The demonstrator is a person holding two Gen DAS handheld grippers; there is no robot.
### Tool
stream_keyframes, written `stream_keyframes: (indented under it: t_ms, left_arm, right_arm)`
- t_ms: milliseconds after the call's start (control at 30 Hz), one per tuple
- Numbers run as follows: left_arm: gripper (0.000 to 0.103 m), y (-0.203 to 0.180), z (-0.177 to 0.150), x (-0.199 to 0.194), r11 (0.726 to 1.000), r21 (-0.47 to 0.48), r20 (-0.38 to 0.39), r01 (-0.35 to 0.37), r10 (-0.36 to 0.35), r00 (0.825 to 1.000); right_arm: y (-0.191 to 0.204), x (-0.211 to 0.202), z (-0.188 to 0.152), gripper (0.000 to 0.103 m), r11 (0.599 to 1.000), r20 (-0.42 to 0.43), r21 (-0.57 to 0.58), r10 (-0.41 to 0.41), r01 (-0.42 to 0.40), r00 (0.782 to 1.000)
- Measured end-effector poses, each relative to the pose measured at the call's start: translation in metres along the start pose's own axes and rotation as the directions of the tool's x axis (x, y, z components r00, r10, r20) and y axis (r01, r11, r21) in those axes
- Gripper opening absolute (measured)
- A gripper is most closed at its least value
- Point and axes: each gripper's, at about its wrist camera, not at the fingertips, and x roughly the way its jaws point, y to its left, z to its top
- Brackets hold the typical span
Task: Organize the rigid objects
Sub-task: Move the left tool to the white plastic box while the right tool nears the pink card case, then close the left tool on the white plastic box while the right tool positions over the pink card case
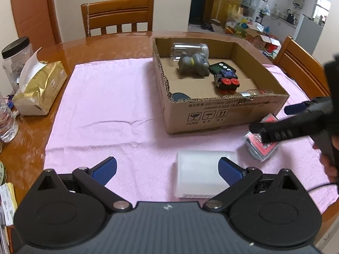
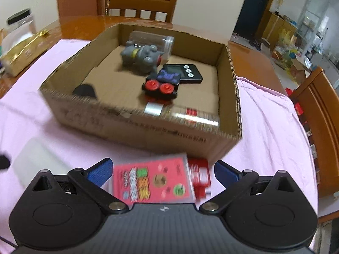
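A cardboard box (image 1: 224, 114) stands on the pink cloth (image 1: 110, 110). It holds a clear jar (image 1: 190, 49), a grey toy animal (image 1: 192, 64), a black timer (image 1: 222, 66), a toy train (image 1: 225, 82) and a small bottle (image 1: 252, 93). My left gripper (image 1: 167, 167) is open, and a white translucent container (image 1: 201, 173) lies on its side by its right finger. My right gripper (image 2: 163, 169) is also open, low over a clear case with a pink label (image 2: 152, 182). The case lies between its fingers, with a red item (image 2: 200, 177) beside it. From the left wrist, the right gripper (image 1: 275, 119) hovers over that case (image 1: 262, 146).
A gold tissue pack (image 1: 40, 89), a black-lidded plastic jar (image 1: 17, 57) and a water bottle (image 1: 6, 122) stand at the table's left edge. Wooden chairs (image 1: 118, 17) sit behind and to the right (image 1: 303, 67). A person's hand (image 1: 330, 165) holds the right gripper.
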Motion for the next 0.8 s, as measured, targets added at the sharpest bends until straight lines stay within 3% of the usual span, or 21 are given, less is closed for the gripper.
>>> stream_keyframes:
  t_ms: [200, 800]
  left_arm:
    - [0.101, -0.002, -0.003, 0.003, 1.000, 0.001, -0.022, -0.022, 0.022, 1.000]
    - [0.101, -0.026, 0.004, 0.008, 0.997, 0.075, -0.014, 0.021, -0.020, 1.000]
  right_arm:
    - [-0.010, 0.016, 0.002, 0.103, 0.998, -0.024, 0.052, -0.023, 0.024, 0.999]
    - [-0.026, -0.012, -0.055, 0.103, 0.994, -0.101, 0.102, 0.049, -0.038, 0.994]
